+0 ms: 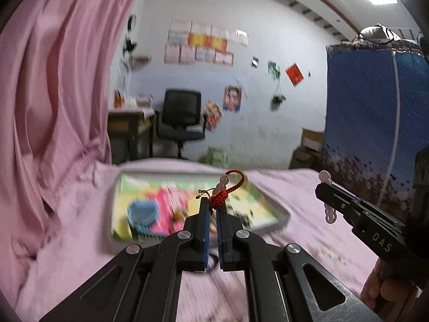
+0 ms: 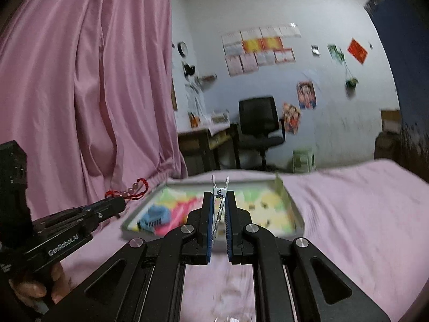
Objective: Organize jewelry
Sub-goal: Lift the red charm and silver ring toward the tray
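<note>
Holding a red cord bracelet [image 1: 226, 191] pinched tight, the left gripper [image 1: 213, 206] lifts it above the tin tray [image 1: 278, 221], likely for dropping in; the right gripper [image 2: 219, 197] squeezes a silver clip [image 2: 219, 190] nearly closed

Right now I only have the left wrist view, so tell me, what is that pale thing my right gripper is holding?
Observer: A silver metal clip, pinched between the right gripper and its blue pads, with two prongs poking past the tips.
Operator: How does my red bracelet sit from that side?
Observer: The red bracelet juts out of the left gripper with its pink beads showing. In the right wrist view it appears left of the tray.
</note>
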`<state>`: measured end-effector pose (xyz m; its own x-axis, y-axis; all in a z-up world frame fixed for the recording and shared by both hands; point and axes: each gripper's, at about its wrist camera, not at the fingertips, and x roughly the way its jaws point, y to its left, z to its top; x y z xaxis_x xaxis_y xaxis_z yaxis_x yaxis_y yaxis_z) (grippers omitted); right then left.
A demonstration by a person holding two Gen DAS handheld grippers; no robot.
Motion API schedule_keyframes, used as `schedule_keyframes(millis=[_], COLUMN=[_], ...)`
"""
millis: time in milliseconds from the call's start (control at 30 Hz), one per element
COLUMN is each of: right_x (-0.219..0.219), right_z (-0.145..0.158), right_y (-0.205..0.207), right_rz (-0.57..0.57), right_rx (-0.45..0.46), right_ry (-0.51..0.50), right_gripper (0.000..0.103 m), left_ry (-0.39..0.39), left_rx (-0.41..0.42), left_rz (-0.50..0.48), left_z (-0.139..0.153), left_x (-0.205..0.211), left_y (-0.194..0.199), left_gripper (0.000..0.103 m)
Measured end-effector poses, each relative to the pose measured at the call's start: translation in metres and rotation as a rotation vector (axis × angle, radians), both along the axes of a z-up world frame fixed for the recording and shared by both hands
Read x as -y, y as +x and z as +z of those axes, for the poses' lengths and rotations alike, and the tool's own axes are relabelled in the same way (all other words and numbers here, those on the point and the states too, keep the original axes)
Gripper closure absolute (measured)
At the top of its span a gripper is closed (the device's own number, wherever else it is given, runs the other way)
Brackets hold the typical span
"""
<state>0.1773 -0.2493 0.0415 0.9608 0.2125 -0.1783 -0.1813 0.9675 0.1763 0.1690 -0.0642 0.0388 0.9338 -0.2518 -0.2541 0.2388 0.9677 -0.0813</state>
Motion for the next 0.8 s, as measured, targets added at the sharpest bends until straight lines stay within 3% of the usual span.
schedule_keyframes(millis=[133, 367, 633, 800], right_x=[-0.003, -0.008, -0.015, -0.019], right_z=[0.007, 0.004, -0.016, -0.034], right_y=[0.024, 0.071, 0.120, 0.149], right_rz=[0.007, 0.003, -0.002, -0.012], right_rx=[0.032, 0.033, -0.047, -0.181], right_ry=[-0.017, -0.046, -0.038, -0.050], right_gripper=[0.095, 0.095, 0.095, 0.095], left_ry=[0.018, 0.038, 0.014, 0.021], left_rx=[0.067, 0.055, -0.061, -0.223], left_rz=[0.034, 0.075, 0.107, 0.073], left_z=[0.007, -0.002, -0.015, -0.030], left_x=[0.003, 0.006, -0.001, 0.003], left_y=[0.014, 0.056, 0.116, 0.153], left_gripper=[0.098, 0.098, 0.098, 0.098])
